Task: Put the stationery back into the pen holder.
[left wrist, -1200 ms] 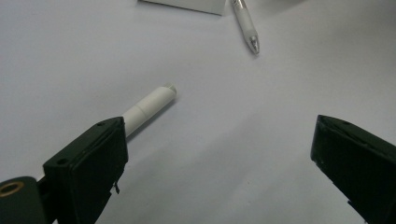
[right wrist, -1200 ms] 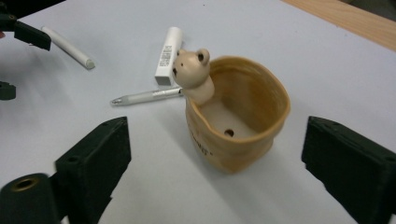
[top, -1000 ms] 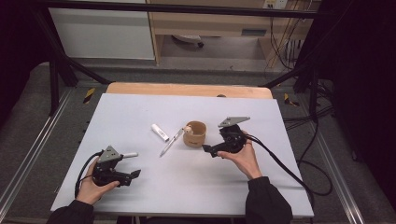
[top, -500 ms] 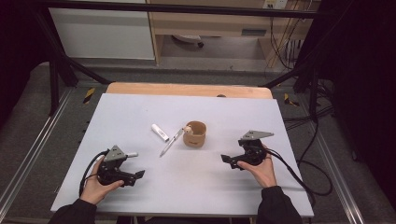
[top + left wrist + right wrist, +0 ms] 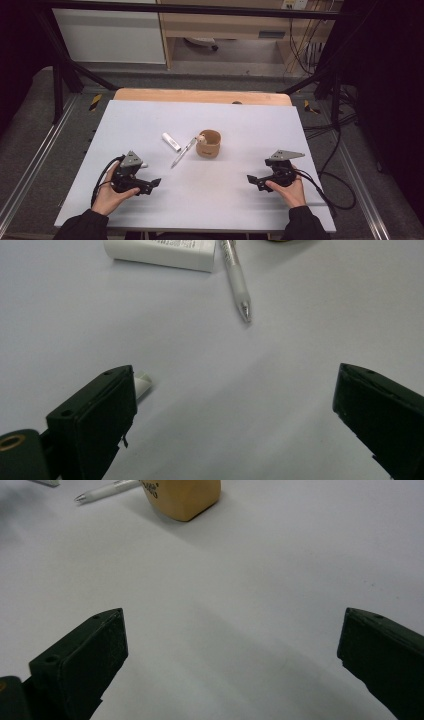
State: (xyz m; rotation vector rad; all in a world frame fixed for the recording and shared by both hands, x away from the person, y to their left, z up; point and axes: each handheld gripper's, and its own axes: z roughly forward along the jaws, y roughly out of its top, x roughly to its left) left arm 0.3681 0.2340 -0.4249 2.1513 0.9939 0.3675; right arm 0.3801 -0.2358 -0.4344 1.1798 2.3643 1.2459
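A tan wooden cup point(image 5: 208, 143) stands upright mid-table, with a small round thing at its rim. A white pen point(image 5: 182, 152) lies to its left, and a white tube point(image 5: 171, 142) beyond the pen. My left gripper point(image 5: 151, 186) rests near the front left, open and holding nothing. In the left gripper view its jaws stand wide apart point(image 5: 235, 385), facing the pen point(image 5: 237, 285) and the tube point(image 5: 160, 252). My right gripper point(image 5: 254, 182) sits at the front right, open too. The right gripper view point(image 5: 232, 630) has the cup point(image 5: 182, 495) and pen tip point(image 5: 107, 490) far ahead.
A small white piece point(image 5: 142, 385) lies on the white table point(image 5: 230, 200) beside my left jaw. A wooden strip point(image 5: 200, 96) runs along the far edge. Cables point(image 5: 330, 195) trail off the right side. Metal frame rails flank the table.
My right gripper has drawn back from beside the cup to the front right of the table. The left gripper has barely moved.
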